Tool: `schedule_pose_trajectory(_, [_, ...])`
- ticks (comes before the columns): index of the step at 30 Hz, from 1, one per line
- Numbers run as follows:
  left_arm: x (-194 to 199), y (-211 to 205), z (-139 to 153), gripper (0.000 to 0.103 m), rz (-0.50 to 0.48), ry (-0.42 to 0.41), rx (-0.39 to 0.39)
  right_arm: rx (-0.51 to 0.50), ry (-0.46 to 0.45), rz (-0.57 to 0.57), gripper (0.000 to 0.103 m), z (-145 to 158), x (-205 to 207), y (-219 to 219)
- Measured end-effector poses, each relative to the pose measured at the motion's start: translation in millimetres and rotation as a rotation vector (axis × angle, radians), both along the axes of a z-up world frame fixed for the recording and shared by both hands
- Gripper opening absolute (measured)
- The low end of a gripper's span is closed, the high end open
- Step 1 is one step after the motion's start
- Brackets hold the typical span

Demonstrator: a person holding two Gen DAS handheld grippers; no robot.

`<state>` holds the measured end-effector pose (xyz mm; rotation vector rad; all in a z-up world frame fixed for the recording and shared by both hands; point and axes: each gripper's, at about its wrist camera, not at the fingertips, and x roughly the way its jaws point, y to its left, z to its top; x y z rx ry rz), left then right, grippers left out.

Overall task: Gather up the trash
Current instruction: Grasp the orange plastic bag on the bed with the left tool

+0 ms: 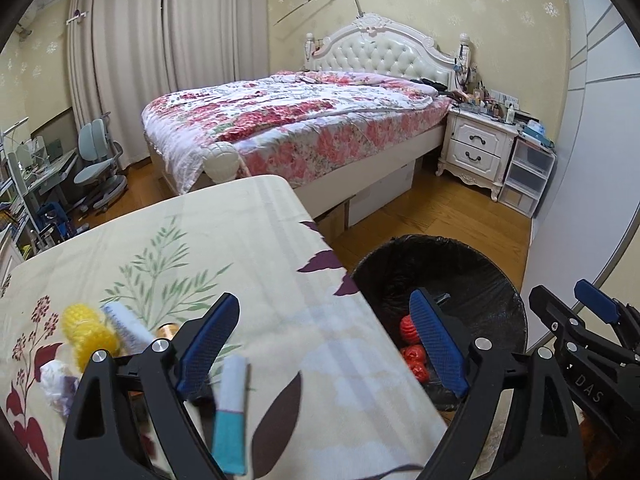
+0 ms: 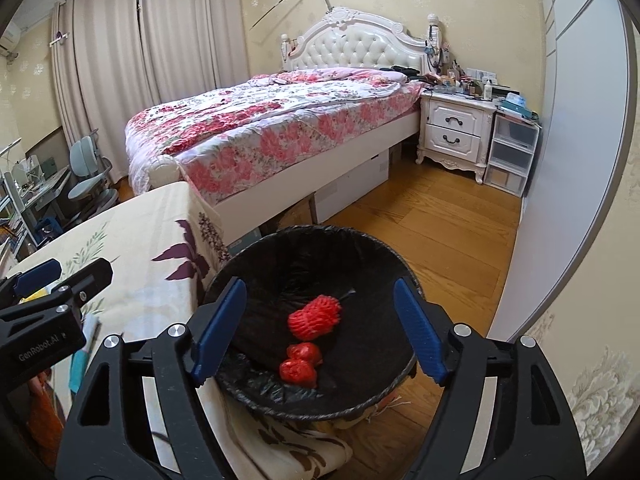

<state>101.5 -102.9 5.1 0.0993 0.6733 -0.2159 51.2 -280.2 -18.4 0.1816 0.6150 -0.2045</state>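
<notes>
Black right gripper [image 2: 318,330] tilts down, jaws apart, over bin [image 2: 256,264].

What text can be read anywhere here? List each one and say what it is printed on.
"DAS" – on the black body of the right gripper, seen from the left wrist.
"GenRobot.AI" – on the black body of the left gripper, seen from the right wrist.
Labels on the bottles and boxes on the nightstand: too small to read.
</notes>
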Motion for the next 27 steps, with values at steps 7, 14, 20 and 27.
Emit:
schedule_pose_trajectory(7, [-29.2,42.1,7.3,0.087,0.061,-0.017,0.018,-0.006,-0.007,0.079,0.075,5.8,-16.7,40.3])
schedule_pose_trajectory(14, [-58.4,94.4,0.9,0.087,0.156,-0.012,0.053,-0.023,-0.005,0.183,0.075,7.4,-29.7,87.1])
schedule_pose_trajectory(20, [-82.2,139.7,-8.2,0.087,0.246,0.004,0.068,-0.028,0.012,0.275,0.075,5.5,-36.9,127.3])
schedule_pose_trajectory(27, [-93.7,179.1,-29.6,0.087,0.311,0.059,0.063,-0.036,0.029,0.35,0.075,-0.4,-38.9,162.1])
